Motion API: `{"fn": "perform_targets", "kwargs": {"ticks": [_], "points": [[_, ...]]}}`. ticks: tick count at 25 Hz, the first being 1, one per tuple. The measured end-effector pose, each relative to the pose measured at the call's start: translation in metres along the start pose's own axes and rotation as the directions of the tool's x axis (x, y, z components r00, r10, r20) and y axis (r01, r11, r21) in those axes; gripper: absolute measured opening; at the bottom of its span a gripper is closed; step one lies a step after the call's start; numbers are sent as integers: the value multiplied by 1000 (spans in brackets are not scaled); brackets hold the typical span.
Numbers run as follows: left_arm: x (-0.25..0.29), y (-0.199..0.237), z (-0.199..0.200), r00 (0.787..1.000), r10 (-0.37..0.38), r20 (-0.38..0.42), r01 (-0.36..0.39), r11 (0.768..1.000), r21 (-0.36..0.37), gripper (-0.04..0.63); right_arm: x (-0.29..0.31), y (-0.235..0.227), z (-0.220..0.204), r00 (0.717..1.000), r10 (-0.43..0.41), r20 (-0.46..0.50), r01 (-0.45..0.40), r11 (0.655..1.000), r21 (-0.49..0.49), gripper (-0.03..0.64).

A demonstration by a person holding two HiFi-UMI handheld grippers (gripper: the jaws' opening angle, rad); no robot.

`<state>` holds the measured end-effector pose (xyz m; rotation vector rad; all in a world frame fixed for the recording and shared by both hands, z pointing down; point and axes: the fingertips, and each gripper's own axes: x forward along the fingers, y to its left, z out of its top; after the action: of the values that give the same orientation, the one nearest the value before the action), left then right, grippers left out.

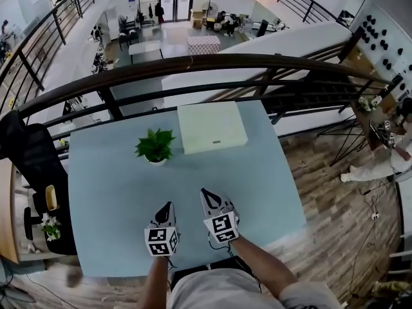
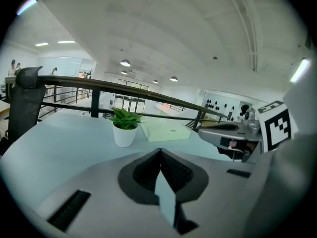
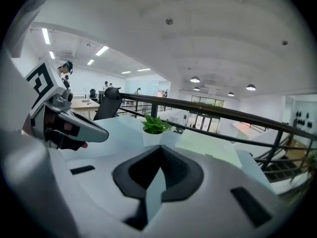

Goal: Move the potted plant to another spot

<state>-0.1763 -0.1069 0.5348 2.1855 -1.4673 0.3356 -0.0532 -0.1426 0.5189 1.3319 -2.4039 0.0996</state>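
A small potted plant (image 1: 155, 147) with green leaves in a white pot stands on the pale blue table (image 1: 103, 192), left of centre. Both grippers hover over the table's near part, well short of the plant and apart from it. My left gripper (image 1: 167, 205) is shut with nothing between its jaws. To its right, my right gripper (image 1: 206, 192) is also shut and empty. In the left gripper view the plant (image 2: 124, 128) stands ahead, slightly to the left, with the right gripper (image 2: 233, 135) at the side. The right gripper view has the plant (image 3: 154, 130) straight ahead.
A flat pale green box (image 1: 212, 127) lies just right of the plant at the table's far side. A dark curved railing (image 1: 212, 63) runs behind the table. A black chair (image 1: 32, 159) stands at the left, by a desk with a small flower pot (image 1: 50, 227).
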Motion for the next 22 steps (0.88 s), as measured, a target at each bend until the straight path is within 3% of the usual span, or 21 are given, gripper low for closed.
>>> {"fn": "perform_targets", "kwargs": {"ticks": [15, 22], "points": [[-6, -75, 49, 996, 12, 86, -15, 999, 35, 12, -49, -56, 38, 996, 56, 70, -61, 995, 75, 3], [-12, -98, 82, 989, -2, 150, -4, 999, 38, 12, -56, -68, 69, 986, 91, 143, -97, 995, 34, 3]]}}
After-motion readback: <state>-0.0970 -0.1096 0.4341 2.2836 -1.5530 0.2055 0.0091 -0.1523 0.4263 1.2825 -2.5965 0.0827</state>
